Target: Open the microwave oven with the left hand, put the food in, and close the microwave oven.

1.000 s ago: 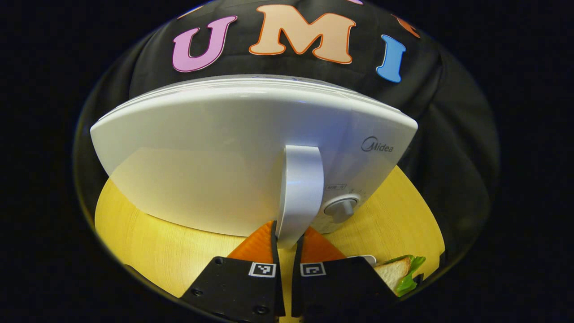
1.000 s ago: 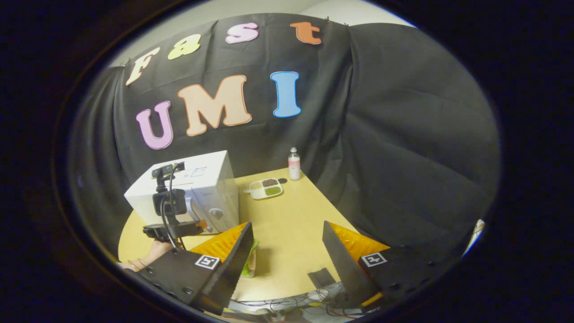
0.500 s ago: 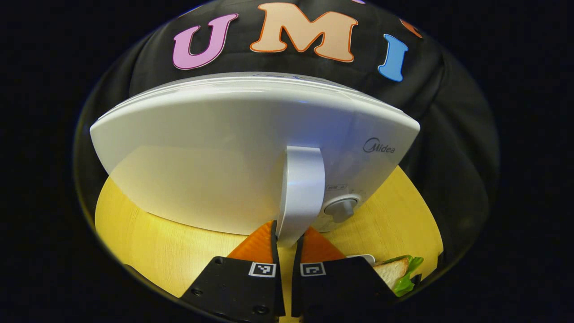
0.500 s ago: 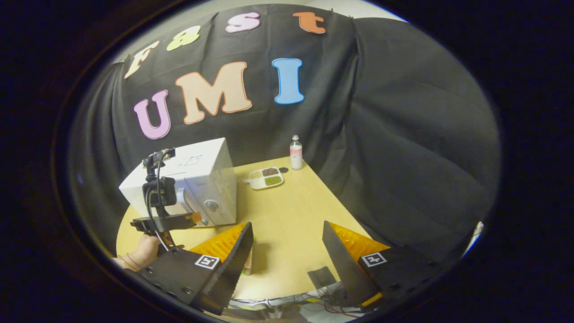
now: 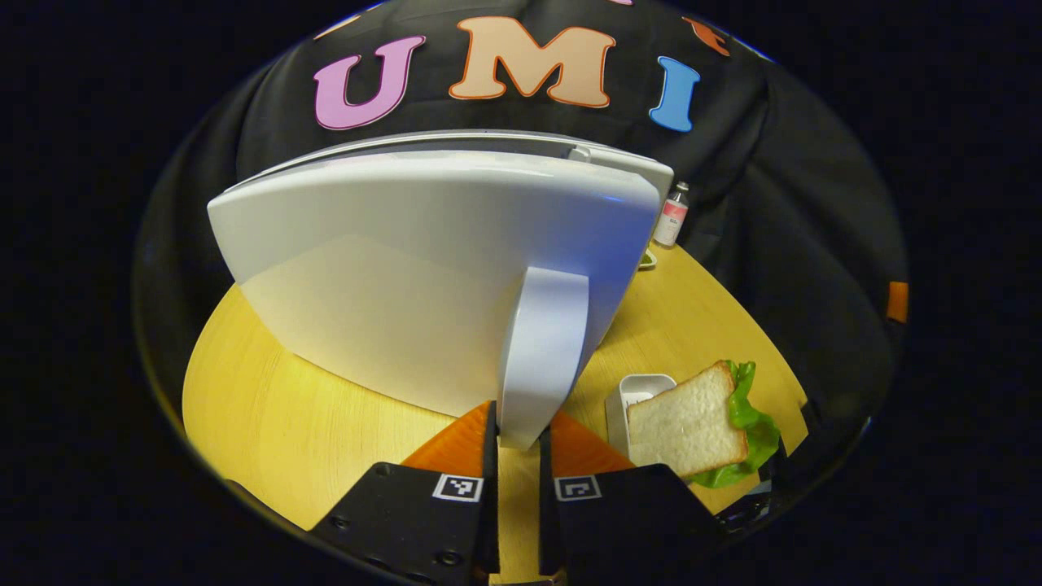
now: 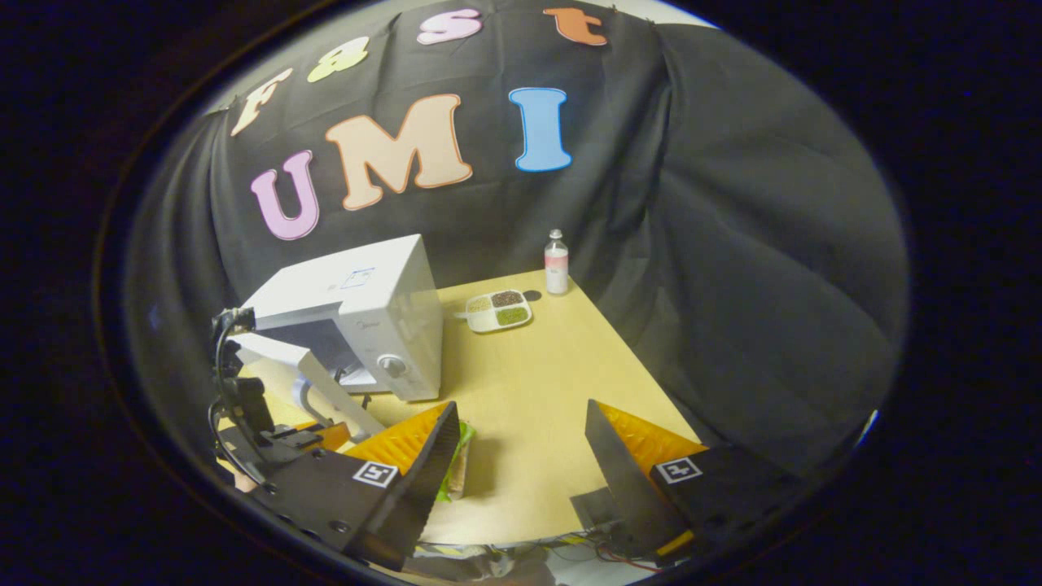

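Left gripper view: the left tool (image 5: 515,435) is clamped on the upright door handle (image 5: 541,350) of the microwave (image 6: 370,305), door part-open. The sandwich (image 5: 692,419) lies on the counter (image 5: 326,439), right of the handle. The right tool (image 6: 521,443), spread wide and empty, hovers nearer it, the likelier picker.

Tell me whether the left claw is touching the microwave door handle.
Touching. In the left gripper view, the left claw is closed on the lower end of the door handle, with both fingers pressed against its sides and no gap visible.
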`<state>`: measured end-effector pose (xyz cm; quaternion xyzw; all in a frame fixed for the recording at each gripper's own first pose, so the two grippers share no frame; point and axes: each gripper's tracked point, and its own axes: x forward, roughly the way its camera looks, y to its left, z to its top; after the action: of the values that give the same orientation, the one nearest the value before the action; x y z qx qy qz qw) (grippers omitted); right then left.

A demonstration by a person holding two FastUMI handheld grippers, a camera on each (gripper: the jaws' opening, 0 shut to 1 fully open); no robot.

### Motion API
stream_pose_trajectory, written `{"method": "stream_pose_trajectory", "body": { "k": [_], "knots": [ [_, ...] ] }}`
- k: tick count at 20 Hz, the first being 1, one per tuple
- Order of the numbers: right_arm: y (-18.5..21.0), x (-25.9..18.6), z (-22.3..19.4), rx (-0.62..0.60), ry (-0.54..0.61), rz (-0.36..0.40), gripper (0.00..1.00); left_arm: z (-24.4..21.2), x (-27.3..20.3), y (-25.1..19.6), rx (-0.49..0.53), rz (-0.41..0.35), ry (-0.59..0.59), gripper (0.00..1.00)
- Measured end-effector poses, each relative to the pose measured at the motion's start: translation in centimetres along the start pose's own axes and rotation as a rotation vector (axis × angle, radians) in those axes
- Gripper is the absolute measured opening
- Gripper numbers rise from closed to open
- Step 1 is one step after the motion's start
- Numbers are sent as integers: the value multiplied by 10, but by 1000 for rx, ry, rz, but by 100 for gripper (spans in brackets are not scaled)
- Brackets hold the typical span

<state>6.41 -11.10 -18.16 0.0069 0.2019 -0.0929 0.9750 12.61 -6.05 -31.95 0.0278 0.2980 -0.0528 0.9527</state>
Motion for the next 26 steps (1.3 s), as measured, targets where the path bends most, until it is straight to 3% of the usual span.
{"method": "stream_pose_trajectory", "body": {
  "k": [1, 4, 5, 6, 7, 8, 9, 13, 21, 22, 23, 26],
  "knots": [
    [3, 0, -2, -1, 3, 9, 98, -1, -4, 5, -13, 12, -9, 23],
    [13, 2, -8, 5, 13, 41, 93, -9, -20, 19, -20, 47, -17, 38],
    [17, 1, -10, 10, 16, 50, 93, -10, -25, 23, -15, 59, -26, 49],
    [20, -2, -13, 15, 15, 59, 98, -10, -30, 29, -16, 71, -35, 53],
    [22, -4, -14, 20, 17, 66, 98, -13, -34, 33, -22, 76, -37, 62],
    [24, -6, -17, 23, 19, 72, 93, -15, -39, 39, -27, 85, -35, 65],
    [27, -8, -19, 27, 20, 79, 93, -16, -43, 43, -30, 92, -39, 76],
    [35, -15, -23, 26, 23, 108, 98, -27, -68, 63, -59, 137, -44, 98],
    [49, -3, -47, -19, 93, 152, 98, -62, -128, 113, -94, 276, -23, 100],
    [52, 1, -51, -21, 111, 163, 93, -66, -137, 122, -110, 300, -24, 100],
    [55, 3, -57, -23, 136, 177, 98, -72, -145, 129, -133, 327, -17, 100],
    [65, 14, -75, -33, 210, 222, 98, -88, -168, 159, -202, 419, -7, 100]
  ]
}}
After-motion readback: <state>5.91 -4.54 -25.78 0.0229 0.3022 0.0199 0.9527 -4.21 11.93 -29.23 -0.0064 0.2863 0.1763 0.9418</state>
